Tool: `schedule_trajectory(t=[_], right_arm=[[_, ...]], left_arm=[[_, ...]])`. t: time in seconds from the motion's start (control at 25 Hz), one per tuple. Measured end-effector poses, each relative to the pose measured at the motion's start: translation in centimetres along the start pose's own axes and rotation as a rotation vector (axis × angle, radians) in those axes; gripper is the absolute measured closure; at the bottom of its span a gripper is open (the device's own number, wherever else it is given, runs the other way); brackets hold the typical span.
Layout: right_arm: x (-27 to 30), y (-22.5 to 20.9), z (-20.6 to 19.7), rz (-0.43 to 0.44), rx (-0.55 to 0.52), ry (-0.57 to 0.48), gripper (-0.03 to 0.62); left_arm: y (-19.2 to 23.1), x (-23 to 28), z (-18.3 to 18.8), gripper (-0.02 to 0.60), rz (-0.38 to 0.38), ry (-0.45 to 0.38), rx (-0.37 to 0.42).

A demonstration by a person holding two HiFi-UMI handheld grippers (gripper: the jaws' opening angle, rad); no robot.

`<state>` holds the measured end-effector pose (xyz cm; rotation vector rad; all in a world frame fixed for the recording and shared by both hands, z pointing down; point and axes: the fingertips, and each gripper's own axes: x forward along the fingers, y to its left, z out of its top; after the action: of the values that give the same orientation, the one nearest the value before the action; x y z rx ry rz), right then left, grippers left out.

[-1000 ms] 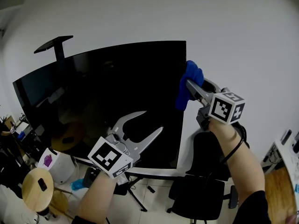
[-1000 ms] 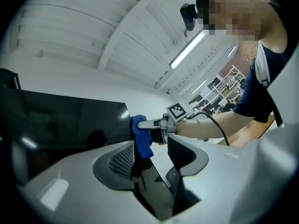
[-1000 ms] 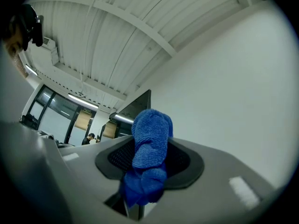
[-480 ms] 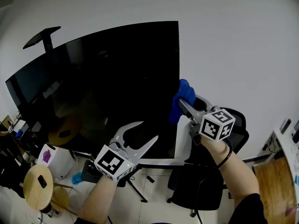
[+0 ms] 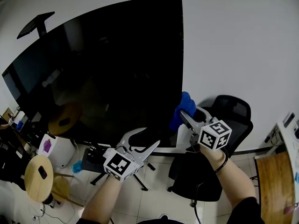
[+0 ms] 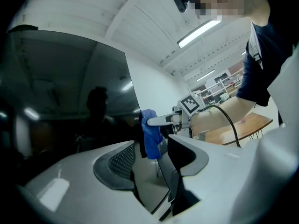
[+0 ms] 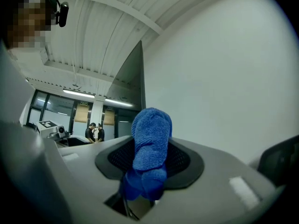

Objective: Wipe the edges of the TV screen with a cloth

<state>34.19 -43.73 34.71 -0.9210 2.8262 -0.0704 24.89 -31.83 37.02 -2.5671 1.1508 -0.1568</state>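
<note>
Head view: cloth (image 5: 181,112) at TV (image 5: 103,69) right edge; wall (image 5: 233,45) beyond

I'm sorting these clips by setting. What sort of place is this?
Probably an office or lab workroom rather than a home. A large free-standing TV screen stands against a bare white wall, a black office chair sits beside it, and long strip lights run overhead.

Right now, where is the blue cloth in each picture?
Head view: blue cloth right of middle, at the TV screen's right edge, in the right gripper.
Left gripper view: blue cloth in the middle, beyond the open jaws.
Right gripper view: blue cloth in the middle, pinched between the jaws.
Shared landmark: the TV screen's right edge.
</note>
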Motion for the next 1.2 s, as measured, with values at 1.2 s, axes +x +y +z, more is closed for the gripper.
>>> schedule_trajectory(t=[1.2], right_arm=[[-4.5,-3.4,-31.6,-0.134,0.242,0.457,0.416]], left_arm=[[-5.6,-1.0,-18.2,0.370,-0.020,0.232,-0.288]])
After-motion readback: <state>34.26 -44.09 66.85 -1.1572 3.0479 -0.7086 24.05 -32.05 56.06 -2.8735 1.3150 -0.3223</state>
